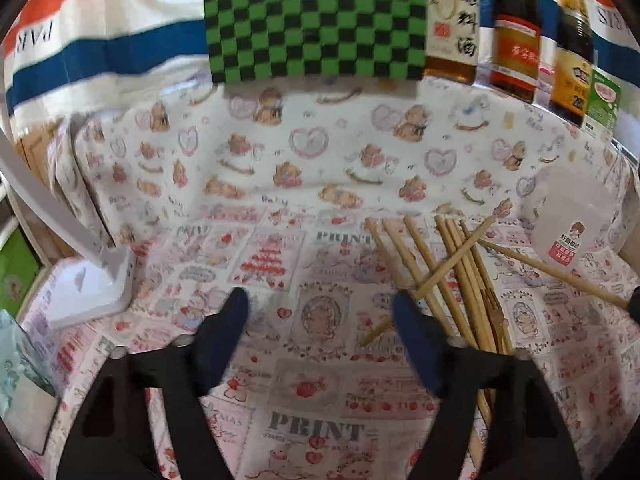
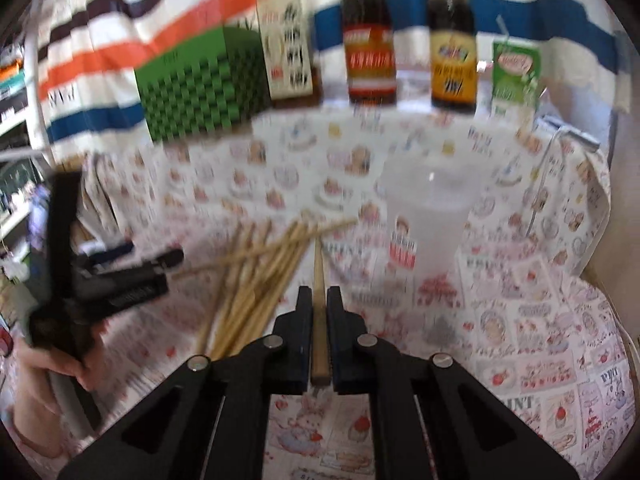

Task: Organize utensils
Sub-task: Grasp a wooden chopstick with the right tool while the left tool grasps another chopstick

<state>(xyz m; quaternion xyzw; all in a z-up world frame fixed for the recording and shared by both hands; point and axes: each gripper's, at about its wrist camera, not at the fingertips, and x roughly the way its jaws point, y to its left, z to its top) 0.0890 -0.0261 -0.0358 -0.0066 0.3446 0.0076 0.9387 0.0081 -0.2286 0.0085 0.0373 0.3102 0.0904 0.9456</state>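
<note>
Right gripper (image 2: pixel 319 322) is clamping one square-section light wooden chopstick (image 2: pixel 318 280) lengthwise btwn its black jaws, jaws nearly together on it, stick's far end pointing toward the translucent frosted plastic cup w/ a red cartoon label (image 2: pixel 424 224); the step in hand looks like the pick-and-carry of a single stick, judging by the grip and the cup standing just far-right of the tip; the loose pile of pale bamboo chopsticks (image 2: pixel 256 276) is lying crossed on the pink-and-white printed tablecloth (image 2: pixel 540 320), left of the held stick and near the cup but apart from it; left gripper (image 1: pixel 320 312) is hovering w/ blue-padded jaws standing apart, nothing btwn them, its right pad sitting just at the near-left edge of the pile in the left wrist view; in the right wrist view that same gripper is showing at far left, held by a person's hand (image 2: pixel 52 364), pic blurred there; far back, a green-and-black checkered box (image 1: pixel 316 20) and a row of dark sauce bottles (image 1: pixel 516 40) are standing against a striped cloth, not part of the job; next move prob calls for tilting the stick upright, aligning the tip over the cup's mouth, then releasing; risk: cup is light and may tip if nudged; cup's inside is too hazy to tell if it's holding sticks already.
</note>
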